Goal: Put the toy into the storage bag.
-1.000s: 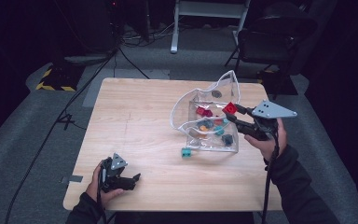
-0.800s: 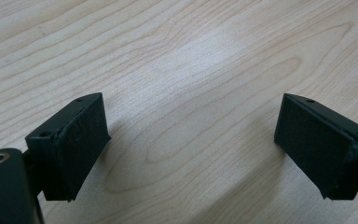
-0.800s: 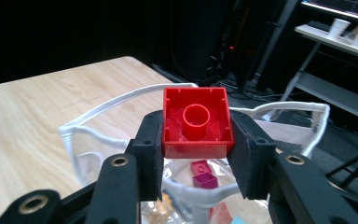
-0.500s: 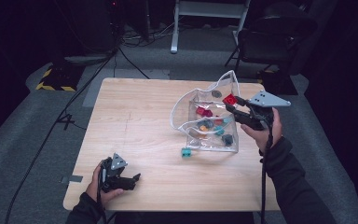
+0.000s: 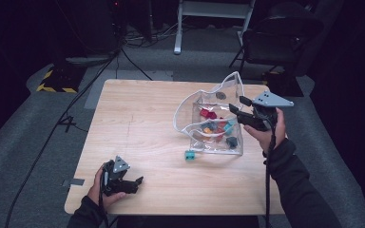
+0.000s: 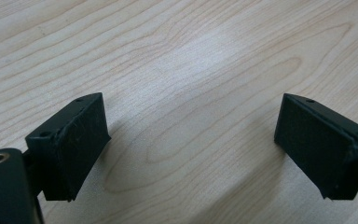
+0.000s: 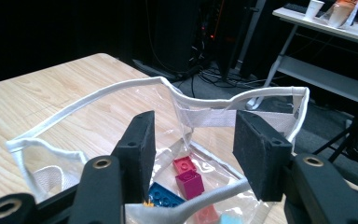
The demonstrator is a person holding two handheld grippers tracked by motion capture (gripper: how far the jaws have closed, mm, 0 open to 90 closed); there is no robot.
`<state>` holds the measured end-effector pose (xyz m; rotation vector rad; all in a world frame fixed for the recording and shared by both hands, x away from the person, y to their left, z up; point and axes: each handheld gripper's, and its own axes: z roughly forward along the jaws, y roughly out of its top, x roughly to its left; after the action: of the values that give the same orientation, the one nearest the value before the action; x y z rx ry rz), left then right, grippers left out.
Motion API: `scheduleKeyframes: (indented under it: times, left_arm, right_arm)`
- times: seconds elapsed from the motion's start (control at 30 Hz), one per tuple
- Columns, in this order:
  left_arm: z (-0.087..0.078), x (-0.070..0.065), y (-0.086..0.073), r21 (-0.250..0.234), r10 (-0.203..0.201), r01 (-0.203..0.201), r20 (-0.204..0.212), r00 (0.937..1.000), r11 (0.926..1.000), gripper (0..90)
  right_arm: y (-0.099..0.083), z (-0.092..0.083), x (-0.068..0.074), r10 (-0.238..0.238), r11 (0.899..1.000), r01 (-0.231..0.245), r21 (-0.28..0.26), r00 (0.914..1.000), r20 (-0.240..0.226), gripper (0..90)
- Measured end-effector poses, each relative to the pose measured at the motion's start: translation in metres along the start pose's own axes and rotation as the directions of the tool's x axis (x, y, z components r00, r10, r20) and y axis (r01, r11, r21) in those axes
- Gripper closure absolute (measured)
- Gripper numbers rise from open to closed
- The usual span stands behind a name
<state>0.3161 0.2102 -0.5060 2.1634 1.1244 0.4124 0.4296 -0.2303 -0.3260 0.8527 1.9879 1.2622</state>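
Note:
A clear bag with a white rim (image 5: 185, 102) stands open at the right of the wooden table (image 5: 138, 114), with several coloured bricks (image 5: 216, 126) inside. My right gripper (image 5: 236, 105) hangs at the bag's right edge, pointing in over its mouth. Its jaws have just been opening and are open with nothing between them (image 7: 193, 144); beyond them lie magenta bricks (image 7: 189, 182) and a blue brick (image 7: 165, 196) on the bag's floor. A teal brick (image 5: 189, 155) lies on the table just in front of the bag. My left gripper (image 5: 135, 183) rests near the front left edge, open over bare wood (image 6: 191, 140).
A dark chair (image 5: 275, 38) stands behind the table's far right corner. Cables and a white stand (image 5: 209, 9) are on the floor beyond the far edge. The bag's white rim (image 7: 98, 95) curves around in front of the right jaws.
The red brick that sat between the right jaws is gone from them, and those jaws now stand wider. The right hand shifted slightly at the bag's edge. The left hand stayed still.

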Motion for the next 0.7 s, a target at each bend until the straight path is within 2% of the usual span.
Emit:
scheduleKeyframes:
  times: [0.4,0.53,0.7]
  left_arm:
    - [0.000,0.000,0.000,0.000,0.000,0.000,0.000,1.0000,1.0000,10.0]
    - [0.000,0.000,0.000,0.000,0.000,0.000,0.000,1.0000,1.0000,9.9]
    - [0.000,0.000,0.000,0.000,0.000,0.000,0.000,1.0000,1.0000,9.9]
  right_arm:
    - [-0.005,-0.028,0.007,-0.036,0.998,0.035,-0.043,0.9989,-0.031,49.9]
    - [-0.009,-0.041,0.016,-0.059,0.996,0.054,-0.069,0.9957,-0.072,49.1]
    - [-0.020,-0.048,0.028,-0.081,0.995,0.074,-0.060,0.9910,-0.107,48.5]
